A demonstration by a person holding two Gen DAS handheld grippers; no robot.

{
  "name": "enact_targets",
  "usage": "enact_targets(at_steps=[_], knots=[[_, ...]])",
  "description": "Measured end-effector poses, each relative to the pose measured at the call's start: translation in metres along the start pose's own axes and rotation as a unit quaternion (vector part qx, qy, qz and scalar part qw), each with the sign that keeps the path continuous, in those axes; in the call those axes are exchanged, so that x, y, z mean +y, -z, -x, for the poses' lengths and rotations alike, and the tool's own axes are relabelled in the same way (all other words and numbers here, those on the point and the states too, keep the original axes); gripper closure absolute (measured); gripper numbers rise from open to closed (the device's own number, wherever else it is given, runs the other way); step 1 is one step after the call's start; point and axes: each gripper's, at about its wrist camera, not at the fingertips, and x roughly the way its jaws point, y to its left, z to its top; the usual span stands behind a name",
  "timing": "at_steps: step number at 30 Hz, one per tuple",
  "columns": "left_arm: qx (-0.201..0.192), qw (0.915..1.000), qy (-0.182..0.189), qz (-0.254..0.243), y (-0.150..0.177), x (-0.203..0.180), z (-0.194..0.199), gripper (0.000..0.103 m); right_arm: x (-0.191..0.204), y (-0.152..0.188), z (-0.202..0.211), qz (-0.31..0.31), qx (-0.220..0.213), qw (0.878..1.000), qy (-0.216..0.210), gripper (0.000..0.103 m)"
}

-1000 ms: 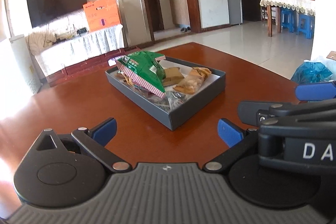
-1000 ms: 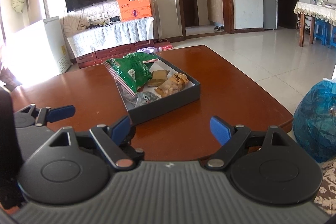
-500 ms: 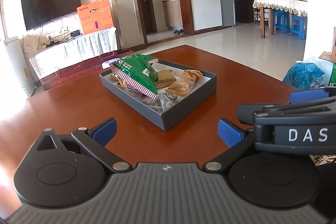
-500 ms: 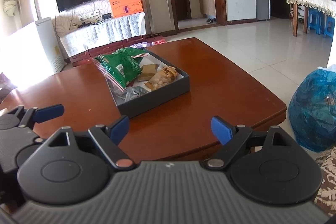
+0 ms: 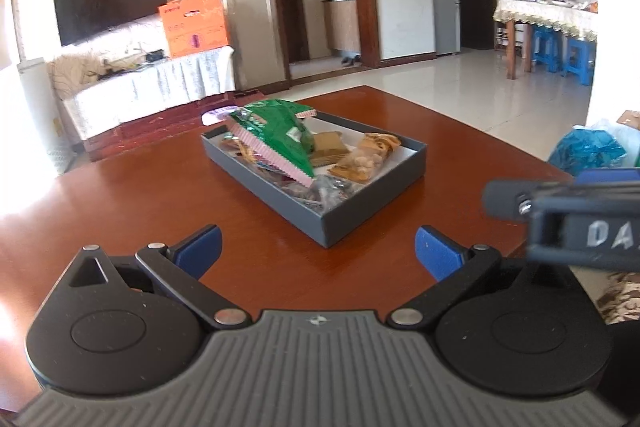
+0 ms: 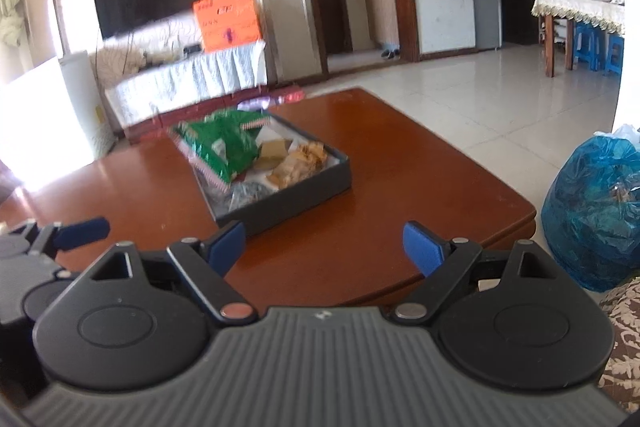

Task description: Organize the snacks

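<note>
A dark grey tray point(image 5: 360, 205) point(image 6: 304, 197) sits on the red-brown table point(image 5: 140, 195) point(image 6: 380, 155). It holds a green snack bag point(image 5: 276, 135) point(image 6: 218, 145), a brown packet point(image 5: 328, 145), a clear bag of nuts point(image 5: 362, 159) point(image 6: 298, 165) and several smaller wrapped snacks. My left gripper point(image 5: 318, 251) is open and empty, short of the tray's near corner. My right gripper point(image 6: 324, 247) is open and empty, near the table's front edge. The right gripper's body point(image 5: 576, 223) shows at the right of the left wrist view.
A blue plastic bag point(image 6: 596, 211) stands on the floor right of the table. A patterned sofa edge point(image 6: 624, 339) is at the lower right. A TV point(image 5: 108, 7), an orange box point(image 5: 196, 23) and a covered TV stand are beyond the table.
Both grippers have pulled back and lifted slightly from the tray, so it looks smaller. Both stay open and empty. The snacks in the tray have not moved.
</note>
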Motion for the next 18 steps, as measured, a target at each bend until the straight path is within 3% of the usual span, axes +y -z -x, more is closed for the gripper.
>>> enact_targets(at_steps=[6,18], knots=[[0.001,0.9999,-0.006,0.008,-0.0003,0.0028,-0.0010,0.000,-0.0083,-0.0010,0.0009,-0.026,-0.003,1.000,0.007,0.015],[-0.009,0.9993,-0.024,0.027,-0.0027,0.0104,0.0000,0.000,-0.0018,-0.0001,0.0032,-0.008,-0.010,1.000,0.012,0.015]])
